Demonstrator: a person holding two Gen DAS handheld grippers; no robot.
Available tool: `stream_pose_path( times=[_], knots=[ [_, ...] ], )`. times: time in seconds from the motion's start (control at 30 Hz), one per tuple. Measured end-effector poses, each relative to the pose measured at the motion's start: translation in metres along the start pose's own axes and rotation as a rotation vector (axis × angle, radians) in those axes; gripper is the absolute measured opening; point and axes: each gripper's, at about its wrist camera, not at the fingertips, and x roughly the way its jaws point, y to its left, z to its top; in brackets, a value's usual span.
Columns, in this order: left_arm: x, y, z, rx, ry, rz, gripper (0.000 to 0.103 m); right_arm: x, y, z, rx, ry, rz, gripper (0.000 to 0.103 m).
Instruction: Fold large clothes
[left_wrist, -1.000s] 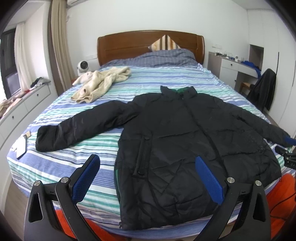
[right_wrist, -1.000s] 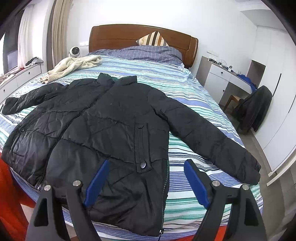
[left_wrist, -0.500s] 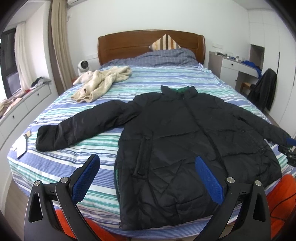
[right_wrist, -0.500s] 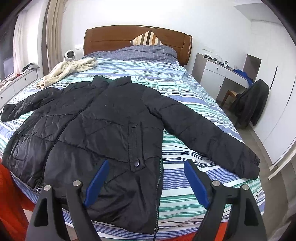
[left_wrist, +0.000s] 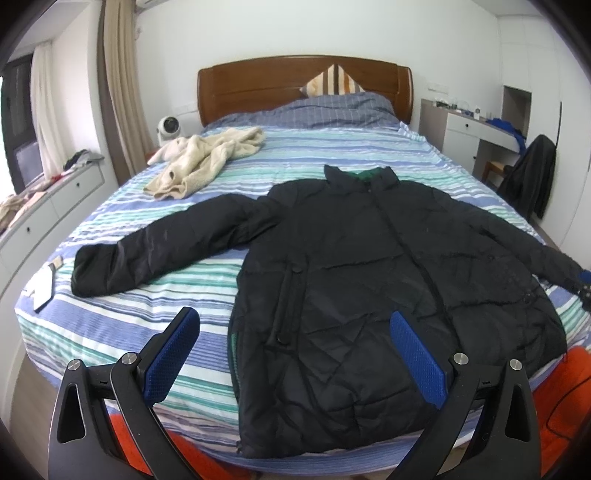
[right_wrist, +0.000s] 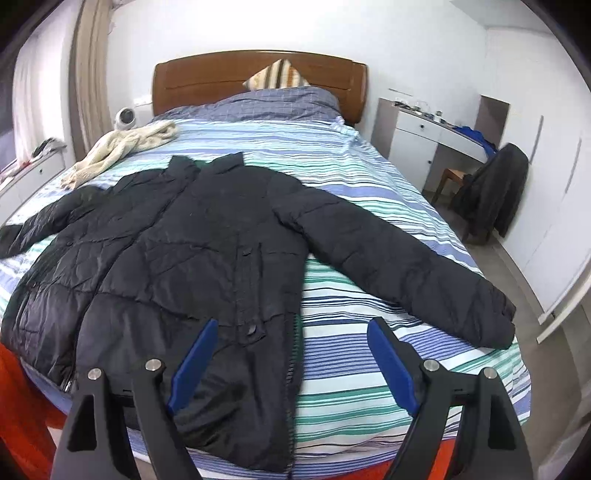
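Left wrist view: a black puffer jacket (left_wrist: 369, 280) lies flat, front up, across the centre and lower right of the frame on the striped bed (left_wrist: 332, 147), collar toward the headboard, hem at the bed's near edge. One sleeve (left_wrist: 162, 247) stretches out to the left of the frame. The left hand-held gripper (left_wrist: 295, 350) hangs above the hem at the bottom of the frame, released, its blue pads wide apart and holding nothing.

In the right wrist view the jacket (right_wrist: 177, 258) fills the left and centre, and its other sleeve (right_wrist: 406, 266) angles toward the lower right. The right hand-held gripper (right_wrist: 291, 354) is likewise released, empty, over the jacket's side edge.

A cream garment (left_wrist: 207, 158) lies crumpled at upper left, well apart from the jacket.
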Motion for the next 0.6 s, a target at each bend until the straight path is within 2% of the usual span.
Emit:
stream_pose_path(
  times=[0.2,0.37,0.43,0.6],
  knots=[
    [0.003,-0.007,0.003,0.020,0.008,0.004,0.102,0.010,-0.088,-0.018,0.323,0.015,0.047,0.084],
    [0.003,-0.017,0.008,0.029,0.004,-0.012,0.103,0.031,-0.192,-0.055,0.731,0.015,0.041,0.084],
    [0.002,-0.023,0.009,0.049,0.000,-0.012,0.103,0.040,-0.219,-0.066,0.838,0.008,0.047,0.084],
    [-0.002,-0.031,0.011,0.083,-0.010,-0.004,0.103,0.069,-0.257,-0.078,0.970,-0.003,0.026,0.084]
  ],
)
